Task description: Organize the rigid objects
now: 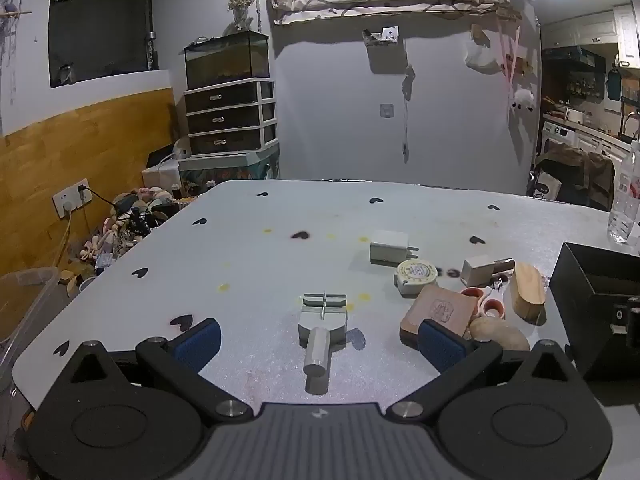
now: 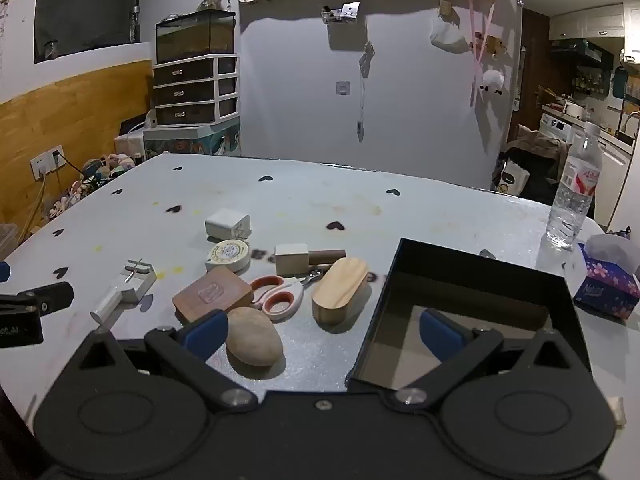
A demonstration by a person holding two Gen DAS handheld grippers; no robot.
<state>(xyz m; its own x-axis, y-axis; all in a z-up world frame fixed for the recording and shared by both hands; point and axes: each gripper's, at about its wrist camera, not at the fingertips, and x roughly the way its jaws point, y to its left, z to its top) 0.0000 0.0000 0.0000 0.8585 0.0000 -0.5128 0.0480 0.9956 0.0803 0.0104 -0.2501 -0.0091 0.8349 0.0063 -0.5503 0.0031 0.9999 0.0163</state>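
Both claws hang spread wide and empty over the tabletop. Between the left claw fingers lies a grey metal tool, untouched. The right claw straddles a smooth stone and the near wall of the black box. Clustered left of the box are a wooden oval block, orange-handled scissors, a square wooden block, a tape measure, a white charger and a small mallet.
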